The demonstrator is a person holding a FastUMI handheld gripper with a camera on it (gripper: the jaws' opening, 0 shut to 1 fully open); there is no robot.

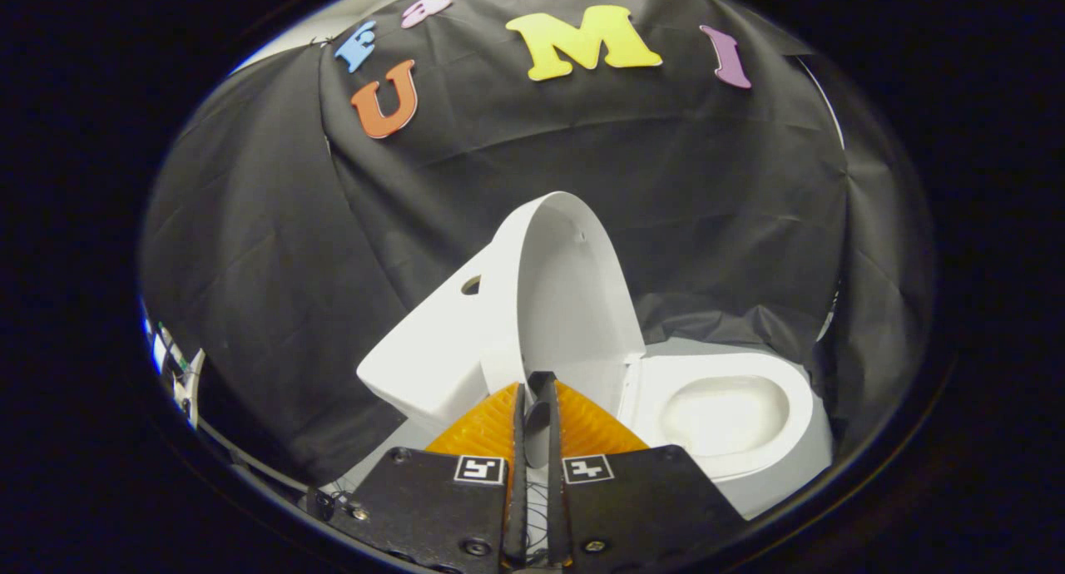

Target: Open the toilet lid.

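Black cloth walls the booth. Gripper [533, 391] fingers are nearly together, with no clear grip on anything; just beyond them the lid [574, 299] stands raised against the tank [433, 349] — bowl [724, 412] open to the right. Pulling away carelessly could catch the rim and drop it. Free room lies near and right.

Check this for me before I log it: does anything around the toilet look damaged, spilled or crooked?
Nothing stands out. The toilet lid stands raised against the tank, the bowl looks clean and dry, and the tool is nearly shut, its tips at the lid's lower edge.
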